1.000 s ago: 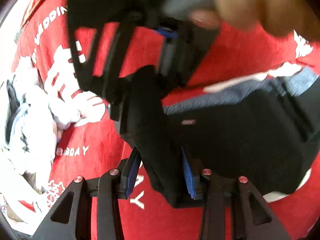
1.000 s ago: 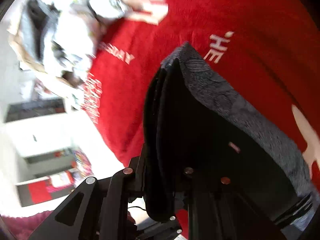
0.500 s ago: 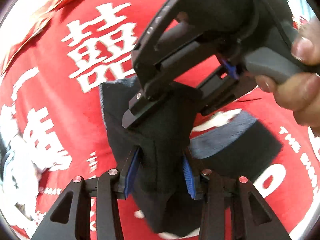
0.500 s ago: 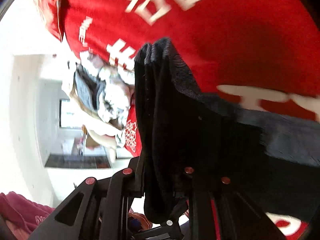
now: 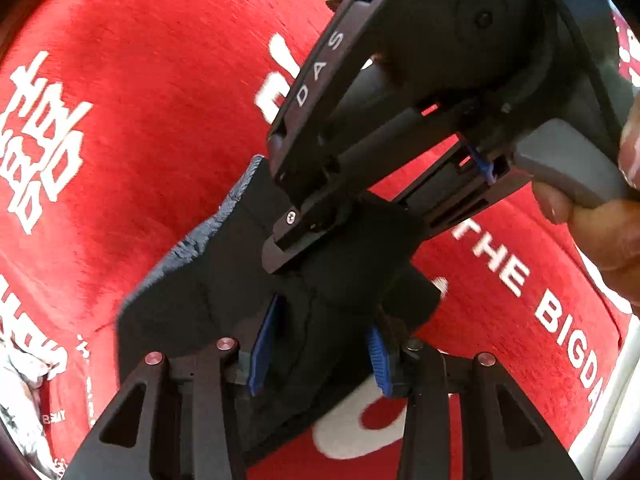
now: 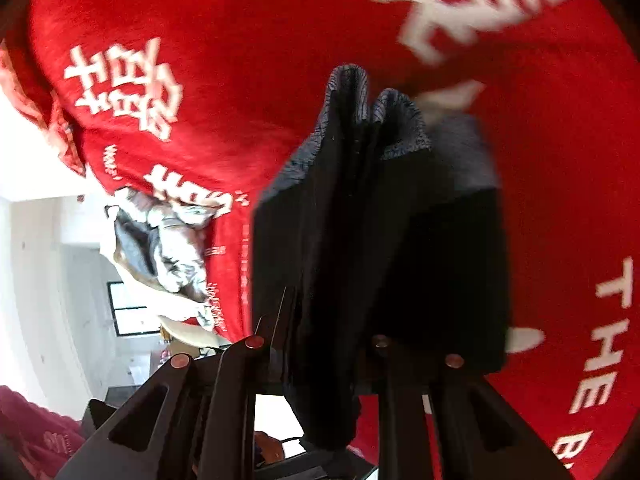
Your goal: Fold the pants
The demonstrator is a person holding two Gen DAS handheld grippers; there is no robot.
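Lifted clear of the red cloth [image 5: 168,92] since a second ago, the pants [image 5: 224,280] hang bunched; I keep both hand-held grippers, left [image 5: 318,350] and right [image 6: 320,344], pinching them mid-fold.

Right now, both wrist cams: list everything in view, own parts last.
pants: 1, black with grey-blue waistband, bunched and held up over the cloth, gripped by both tongs
cloth: 1, red with white lettering, spread under everything
pile of clothes: 1, grey and white, at the cloth's far edge in the right wrist view
maroon fabric: 1, bottom left corner of the right wrist view
window: 1, dark frame, in the white room behind
left tongs: 1, black with blue pads, shut on the pants
right tongs: 1, black, shut on the pants just above the left tongs
hand: 1, on the right tongs' grey trigger
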